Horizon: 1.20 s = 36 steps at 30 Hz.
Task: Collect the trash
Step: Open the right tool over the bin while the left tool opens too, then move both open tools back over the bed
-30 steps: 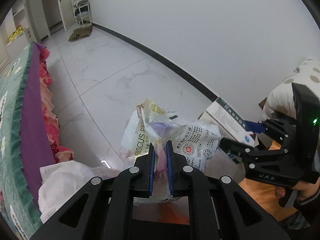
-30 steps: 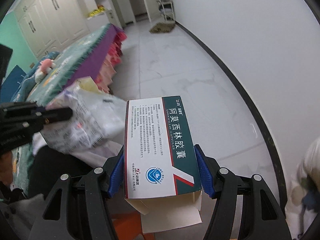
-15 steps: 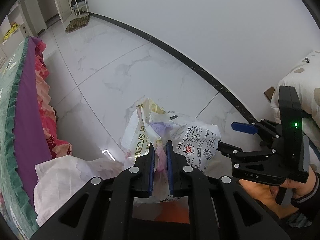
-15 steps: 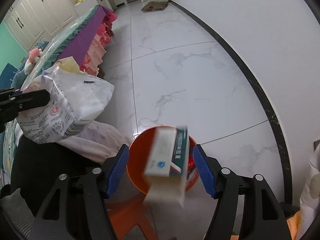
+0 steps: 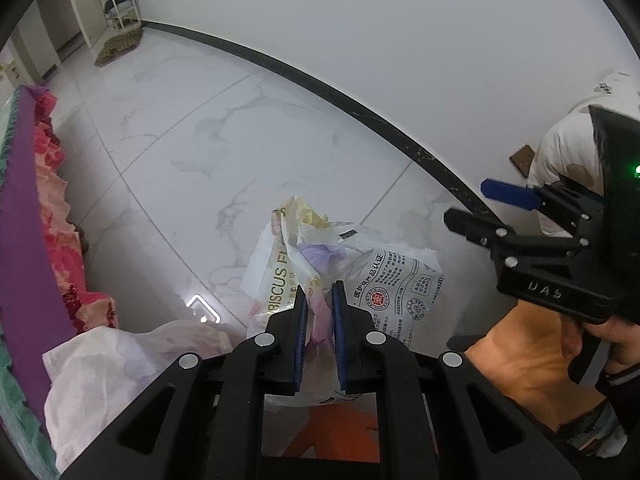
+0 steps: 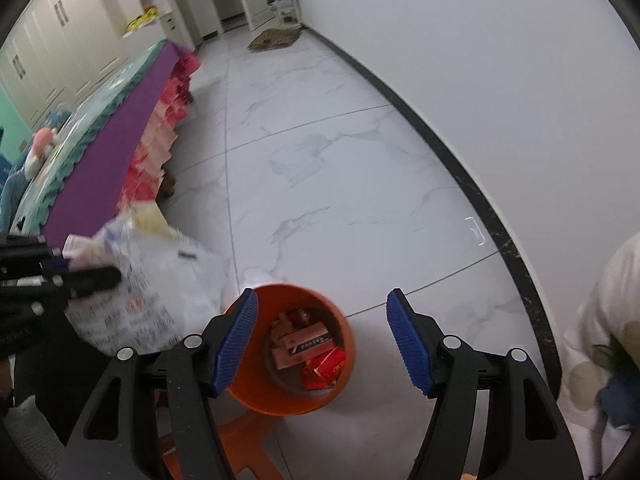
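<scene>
**Wrappers pinched on the left, right jaws empty over the bin**

The left hand-held gripper [image 5: 319, 320] points steeply down, its blue pads nearly together and pinching a bunch of crumpled wrappers [image 5: 344, 272]: a white packet printed with black text and red seals, a cream one lettered "BISCUS", and a pale purple scrap between them. The bunch hangs out past the fingertips above the marble floor [image 5: 224, 128]. Under it, at the bottom of the left wrist view, a patch of orange shows.

The right hand-held gripper [image 6: 322, 340] stands wide, nothing between its pads. Straight below the gap sits an orange bin [image 6: 344, 360] on the floor, upright and open. Inside lie several small boxes [image 6: 308, 344], white and red ones, jumbled at the bottom. In the right wrist view the wrappers [image 6: 160, 280] appear blurred just to the left of the bin's rim, held higher than it; whether they touch the rim I cannot tell.

In the left wrist view the right gripper shows side-on at the right edge, a hand [image 5: 532, 352] wrapped round its grip.

A bed [image 6: 120, 128] with a purple border and pink frills runs along the left. A white cloth [image 5: 100, 368] lies heaped at its near end. A black skirting follows the white wall.
</scene>
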### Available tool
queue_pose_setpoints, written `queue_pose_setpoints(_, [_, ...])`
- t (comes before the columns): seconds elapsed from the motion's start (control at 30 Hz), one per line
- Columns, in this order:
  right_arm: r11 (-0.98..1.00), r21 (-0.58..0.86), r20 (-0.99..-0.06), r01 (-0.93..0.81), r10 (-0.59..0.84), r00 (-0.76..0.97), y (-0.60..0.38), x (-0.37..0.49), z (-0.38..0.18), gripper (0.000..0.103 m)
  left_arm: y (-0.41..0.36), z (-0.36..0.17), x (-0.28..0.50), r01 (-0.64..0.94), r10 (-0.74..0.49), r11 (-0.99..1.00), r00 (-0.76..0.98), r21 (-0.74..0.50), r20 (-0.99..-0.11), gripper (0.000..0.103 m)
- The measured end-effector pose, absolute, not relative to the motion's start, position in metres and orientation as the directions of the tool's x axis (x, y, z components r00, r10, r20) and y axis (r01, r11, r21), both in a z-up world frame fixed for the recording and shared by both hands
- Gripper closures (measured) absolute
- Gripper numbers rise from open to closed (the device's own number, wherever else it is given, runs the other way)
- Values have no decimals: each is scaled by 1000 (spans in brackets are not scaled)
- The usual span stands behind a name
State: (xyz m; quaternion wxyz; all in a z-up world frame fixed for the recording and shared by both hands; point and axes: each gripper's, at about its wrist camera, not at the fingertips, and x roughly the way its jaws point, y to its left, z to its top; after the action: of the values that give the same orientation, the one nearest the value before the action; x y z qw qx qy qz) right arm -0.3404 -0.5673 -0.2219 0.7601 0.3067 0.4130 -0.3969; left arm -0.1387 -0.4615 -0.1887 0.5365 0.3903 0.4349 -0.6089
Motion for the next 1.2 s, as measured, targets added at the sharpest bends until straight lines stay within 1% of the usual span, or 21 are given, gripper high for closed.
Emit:
queue_pose_setpoints(0.03, [495, 139, -870, 858, -352, 344, -569, -341, -221, 36, -463, -191, -140, 992, -309, -52, -126, -115, -943, 90])
queue_pose_setpoints(0.07, [493, 139, -870, 859, -354, 344, -570, -343, -221, 36, -463, -192, -140, 992, -303, -56, -124, -112, -945, 85])
queue_pose_setpoints(0.13, [491, 140, -870, 860, -354, 344, -573, -344, -221, 36, -466, -197, -143, 992, -293, -69, -118, -102, -949, 79])
queue_pose_setpoints(0.17, [491, 144, -869, 859, -352, 347, -573, -344, -221, 36, -467, -200, -144, 992, -287, -75, -117, -99, -951, 69])
queue_pose_setpoints(0.2, [490, 145, -869, 860, -351, 347, -574, -343, -222, 36, -468, -200, -144, 992, -285, -75, -116, -98, -952, 60])
queue_pose_setpoints(0.23, [491, 146, -870, 859, -350, 348, -576, -341, -222, 36, -468, -200, -145, 993, -290, -73, -110, -92, -951, 47])
queue_pose_setpoints(0.27, [492, 145, -871, 858, -348, 347, -577, -339, -223, 36, -467, -199, -146, 993, -296, -75, -106, -87, -949, 45])
queue_pose_setpoints(0.63, [511, 163, -861, 844, -343, 375, -573, -330, -216, 36, -463, -194, -144, 995, -298, -67, -94, -77, -950, 45])
queue_pose_setpoints(0.8, [553, 176, -850, 815, -332, 409, -564, -313, -206, 36, -457, -182, -136, 997, -334, -38, -80, -71, -939, 45])
queue_pose_setpoints(1.0, [600, 193, -833, 776, -318, 453, -551, -288, -189, 36, -443, -164, -125, 1000, -386, -2, -20, -21, -922, 45])
queue_pose_setpoints(1.03, [612, 195, -829, 767, -315, 462, -548, -282, -185, 36, -440, -161, -122, 1000, -393, 9, -12, -17, -919, 44])
queue_pose_setpoints(1.07, [621, 194, -826, 759, -314, 468, -546, -278, -181, 36, -436, -157, -119, 1000, -403, 24, 1, -10, -915, 38])
queue_pose_setpoints(1.1, [632, 196, -822, 750, -311, 477, -543, -273, -177, 36, -433, -153, -115, 999, -416, 36, 13, -2, -909, 36])
queue_pose_setpoints(1.2, [659, 204, -809, 724, -303, 503, -535, -261, -165, 36, -422, -143, -107, 998, -444, 66, 48, 21, -895, 36])
